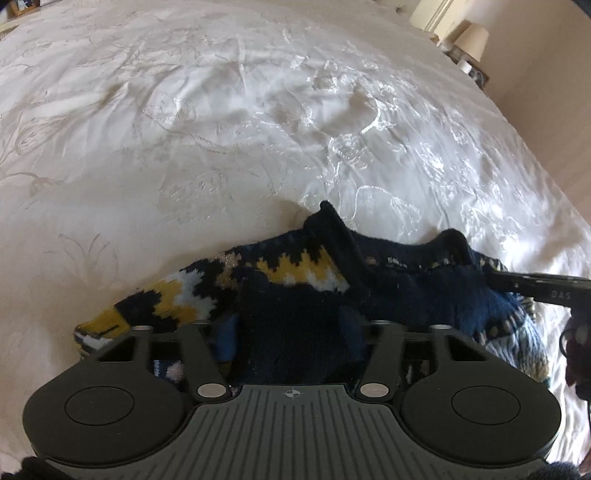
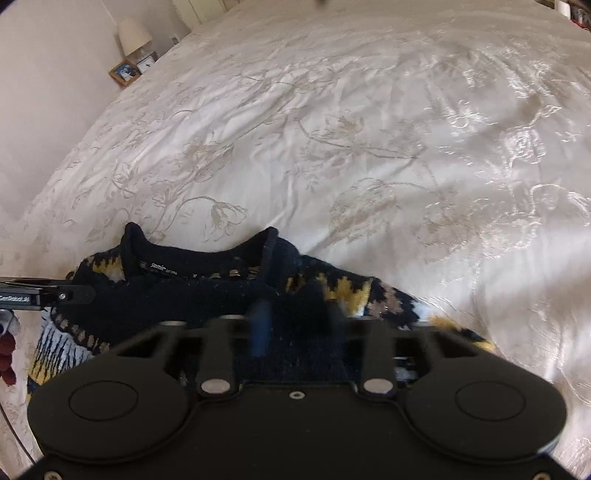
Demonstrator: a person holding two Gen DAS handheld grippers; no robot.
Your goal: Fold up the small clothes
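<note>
Knitwear is what the task turns on: one small navy sweater (image 1: 295,295) with yellow, white and beige patterning is spread across the near edge of a cream embroidered bedspread (image 1: 221,129), its collar (image 2: 199,254) turned toward the far side of the bed. One sleeve (image 1: 147,310) is seen stretched out flat to the side, so the folding is judged to be at an early stage, with sleeves and body yet to be brought over. Dark fabric is bunched between the blue pads of the left gripper (image 1: 291,332), which is partly closed and appears to be clamped on the sweater. The right gripper (image 2: 295,325) is narrowed further, and knit is likewise caught between its fingers. Counted in all: one garment, two grippers, one bedspread, and, past the bed's far corner, one lamp (image 2: 133,34) and one framed picture (image 2: 125,72)
</note>
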